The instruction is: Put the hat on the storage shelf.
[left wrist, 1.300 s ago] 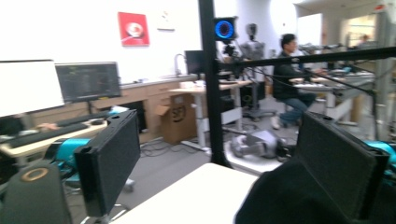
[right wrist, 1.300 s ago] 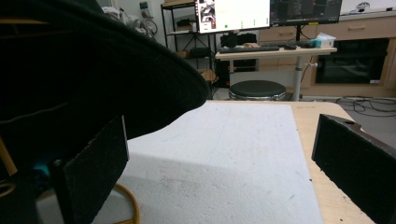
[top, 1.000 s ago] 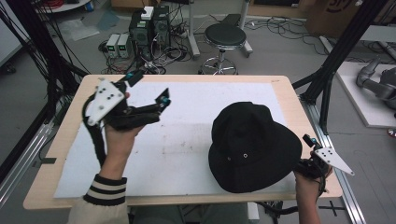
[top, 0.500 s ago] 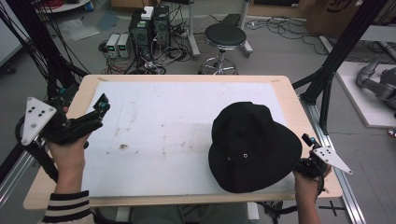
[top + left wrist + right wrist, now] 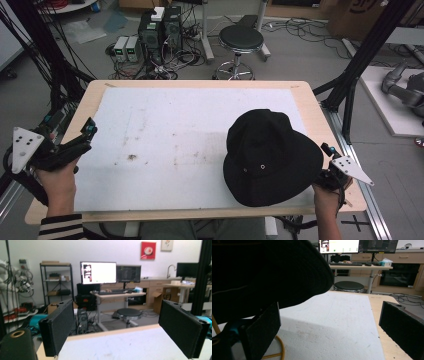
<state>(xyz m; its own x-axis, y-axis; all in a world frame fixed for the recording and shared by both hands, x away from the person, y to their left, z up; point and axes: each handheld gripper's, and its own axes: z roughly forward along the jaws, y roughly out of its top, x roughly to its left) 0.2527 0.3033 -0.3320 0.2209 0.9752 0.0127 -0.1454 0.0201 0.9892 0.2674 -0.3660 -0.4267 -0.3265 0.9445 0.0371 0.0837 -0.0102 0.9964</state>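
Observation:
A black bucket hat (image 5: 270, 157) lies crown up on the right half of the white mat (image 5: 175, 130). In the high view my right gripper (image 5: 326, 159) sits at the table's front right corner, just beside the hat's brim. The right gripper view has the hat's brim (image 5: 274, 270) hanging over the left jaw, and my right gripper (image 5: 332, 332) stands open with only mat between its jaws. My left gripper (image 5: 86, 137) is held over the table's left edge, far from the hat. In its own view my left gripper (image 5: 122, 332) is open and holds nothing.
The wooden table (image 5: 200, 84) carries the mat with a narrow bare border. Beyond its far edge stand a round stool (image 5: 241, 37) and computer boxes with cables (image 5: 160, 25). Black frame posts (image 5: 360, 60) rise at the right and left sides.
My left gripper has swung from over the mat's left-middle out to the table's left edge and nearer the person. The hat and the right gripper have stayed put.

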